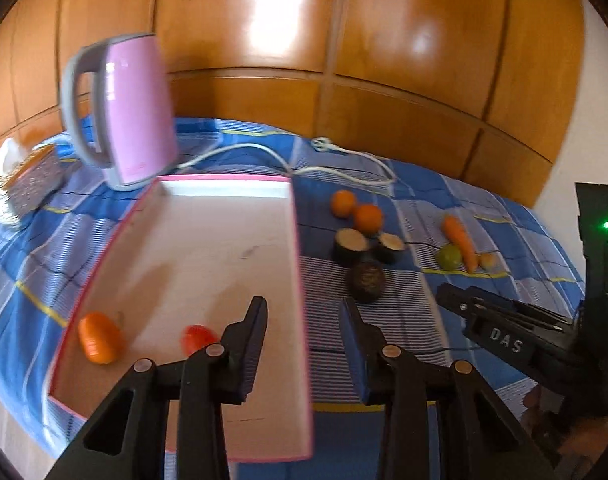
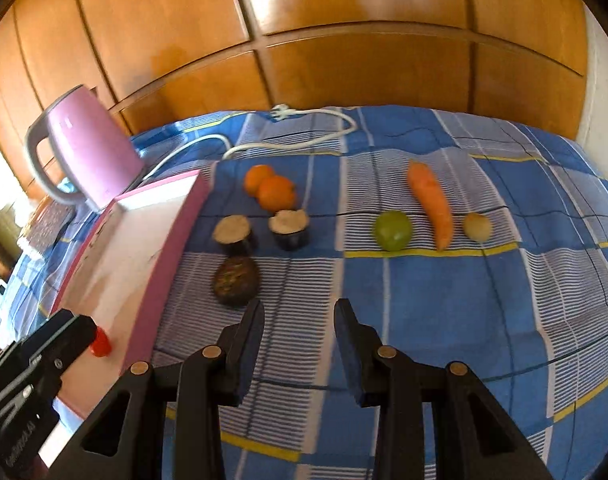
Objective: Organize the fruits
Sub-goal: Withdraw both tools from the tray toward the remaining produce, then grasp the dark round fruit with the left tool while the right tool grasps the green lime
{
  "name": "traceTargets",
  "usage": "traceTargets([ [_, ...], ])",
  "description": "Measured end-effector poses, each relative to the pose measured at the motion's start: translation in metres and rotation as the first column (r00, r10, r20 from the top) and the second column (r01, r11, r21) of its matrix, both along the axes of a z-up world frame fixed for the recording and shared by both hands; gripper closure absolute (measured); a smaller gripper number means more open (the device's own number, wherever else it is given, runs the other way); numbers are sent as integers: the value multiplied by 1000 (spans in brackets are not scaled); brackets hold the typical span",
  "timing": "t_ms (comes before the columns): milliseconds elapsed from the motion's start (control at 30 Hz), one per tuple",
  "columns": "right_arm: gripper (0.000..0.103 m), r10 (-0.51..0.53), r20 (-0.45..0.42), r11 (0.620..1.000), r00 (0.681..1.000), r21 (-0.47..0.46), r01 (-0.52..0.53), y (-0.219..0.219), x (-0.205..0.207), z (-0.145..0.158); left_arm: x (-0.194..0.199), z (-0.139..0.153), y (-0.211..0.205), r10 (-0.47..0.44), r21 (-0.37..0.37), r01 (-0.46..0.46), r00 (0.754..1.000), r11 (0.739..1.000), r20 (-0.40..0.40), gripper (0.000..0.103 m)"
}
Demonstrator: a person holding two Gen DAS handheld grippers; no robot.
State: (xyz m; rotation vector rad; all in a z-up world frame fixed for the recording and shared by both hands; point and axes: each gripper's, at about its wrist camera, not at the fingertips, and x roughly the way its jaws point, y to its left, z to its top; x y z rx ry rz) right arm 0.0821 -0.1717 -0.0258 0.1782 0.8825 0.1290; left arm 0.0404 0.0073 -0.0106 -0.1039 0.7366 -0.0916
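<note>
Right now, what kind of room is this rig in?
Probably a home room, perhaps a bedroom. Glossy wooden wardrobe-style panels stand behind a table or bed under a blue checked cloth, with a pink electric kettle by the pink tray.

We face a wall of glossy wooden panels [image 2: 343, 72], warm orange-brown, split by dark grooves into large rectangles — bright patches of light [image 1: 278, 12] shine on them. To the right, a strip of plain white wall [image 2: 599, 92] begins. Below spreads a blue checked cloth [image 2: 443, 320] with white stripes and thin yellow lines. At far left, daylight glows — perhaps a window.
</note>
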Motion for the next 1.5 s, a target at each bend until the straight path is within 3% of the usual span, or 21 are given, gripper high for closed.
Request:
traceTargets([
  [567,66,-63,-43,998,997,16,64,-36,13,-20,53,-29,-51,-96,-20,95,991,995,-97,65],
  [833,66,-93,-57,995,994,18,94,-51,27,-24,74,-45,-62,-84,-11,83,988,996,-132,54],
  [1300,62,-85,-50,996,995,-44,83,-51,77,-33,96,-56,-66,-53,41,58,992,997,-115,56],
  [1367,63,-66,-61,996,996,-62,62,-48,83,-38,98,-56,-65,-39,42,44,993,998,-114,63],
  [1400,68,-63,-63,996,996,-67,59,-47,83,-39,98,-56,-63,-36,39,41,993,998,-112,63],
  [1500,69,-53,-56,996,997,-78,48,-45,80,-40,95,-54,-63,-51,32,54,993,998,-105,63],
])
